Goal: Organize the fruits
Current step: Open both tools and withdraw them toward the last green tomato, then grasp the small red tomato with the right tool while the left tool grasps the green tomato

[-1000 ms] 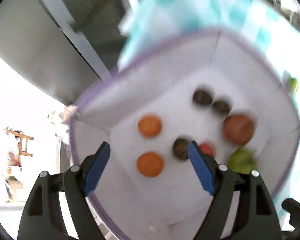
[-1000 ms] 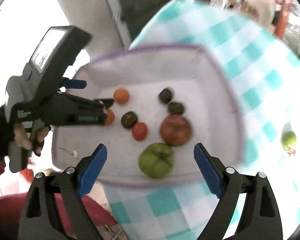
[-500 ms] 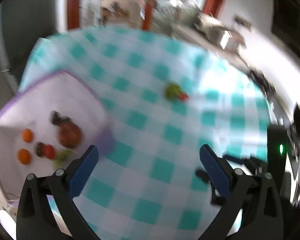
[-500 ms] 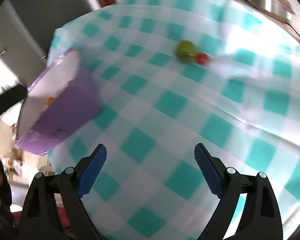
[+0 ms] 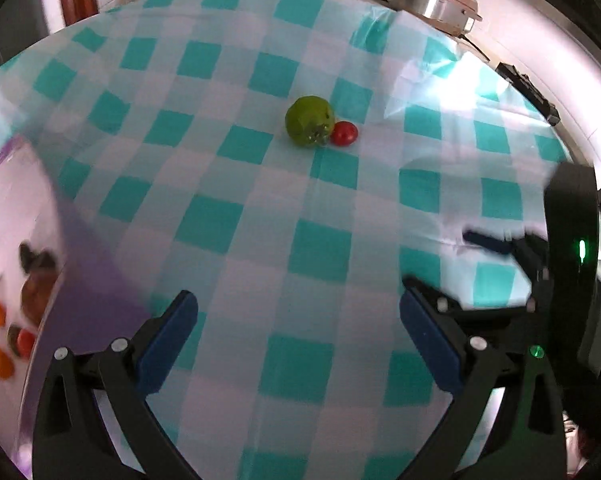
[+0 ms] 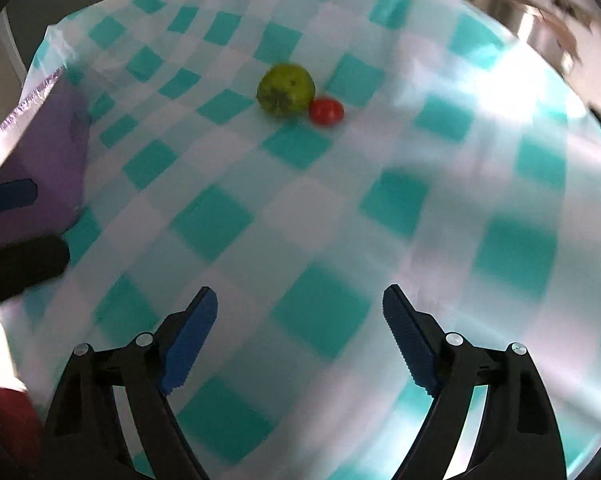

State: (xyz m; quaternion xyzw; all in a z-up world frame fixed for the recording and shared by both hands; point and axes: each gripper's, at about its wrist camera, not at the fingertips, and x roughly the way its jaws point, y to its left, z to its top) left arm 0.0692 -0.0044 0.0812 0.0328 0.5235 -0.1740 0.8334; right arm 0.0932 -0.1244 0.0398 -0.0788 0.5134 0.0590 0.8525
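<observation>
Mostly blurred, purple bin (image 5: 80, 264) cut off (fruit smeared), left tongs (image 5: 296, 336) wide, right tongs (image 6: 300, 334) narrowing, both empty.

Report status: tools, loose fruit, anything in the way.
Left tool open, empty; right tool open, empty, just been closing. Green fruit and red fruit touching on cloth, outside bin. Path clear.

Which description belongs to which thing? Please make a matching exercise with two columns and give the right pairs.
Things:
1. green fruit
2. small red fruit
3. purple basket
4. left gripper

Descriptions:
A. at the left edge, already holding fruits
B. open, nothing between its fingers
C. on the checked cloth, left one of the touching pair
D. right one of that pair

Pairs: 1-C, 2-D, 3-A, 4-B
</observation>
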